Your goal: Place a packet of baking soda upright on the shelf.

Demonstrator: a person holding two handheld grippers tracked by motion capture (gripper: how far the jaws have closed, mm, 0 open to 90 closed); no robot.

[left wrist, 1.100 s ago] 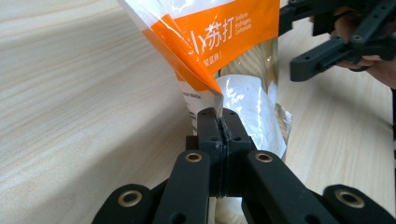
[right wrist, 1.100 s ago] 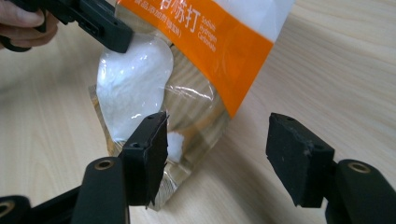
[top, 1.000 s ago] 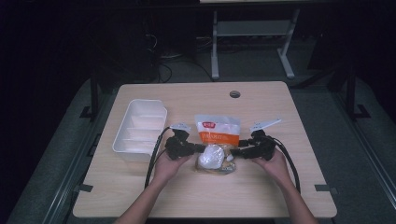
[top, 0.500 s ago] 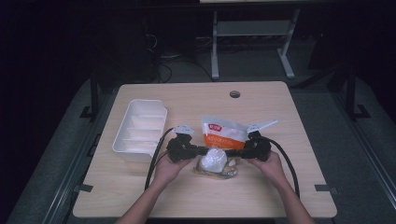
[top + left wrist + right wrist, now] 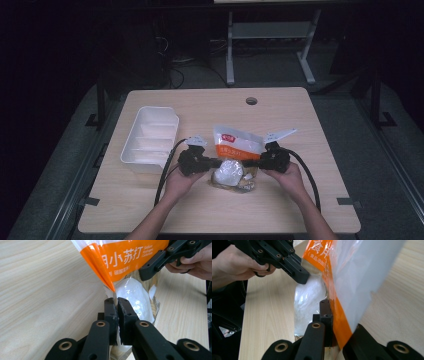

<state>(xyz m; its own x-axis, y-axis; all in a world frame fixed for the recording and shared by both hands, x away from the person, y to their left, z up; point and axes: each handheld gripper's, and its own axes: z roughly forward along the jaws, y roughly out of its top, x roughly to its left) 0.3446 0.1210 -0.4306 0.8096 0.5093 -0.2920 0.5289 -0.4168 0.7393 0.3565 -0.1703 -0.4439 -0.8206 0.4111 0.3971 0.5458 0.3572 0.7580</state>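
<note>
- My left gripper (image 5: 216, 162) has its jaws pressed together on the left edge of the pouch (image 5: 235, 150); in the left gripper view the film is pinched at the pouch (image 5: 125, 262) seam, just below the orange corner.
- My right gripper (image 5: 256, 162) clamps the opposite edge; the right gripper view shows the orange film between the jaws.
- The pouch sits at the centre-front of the bench (image 5: 310, 125), between my two hands. Its long axis runs front to back, printed orange-and-white end pointing away from me, clear end toward me.
- Material: glossy, crinkled plastic film. The clear lower part bulges around a white powdery lump (image 5: 227, 172).
- A white, ribbed plastic tray (image 5: 150, 137) lies to the left, well apart from the pouch.
- The bench top is pale wood grain.
</note>
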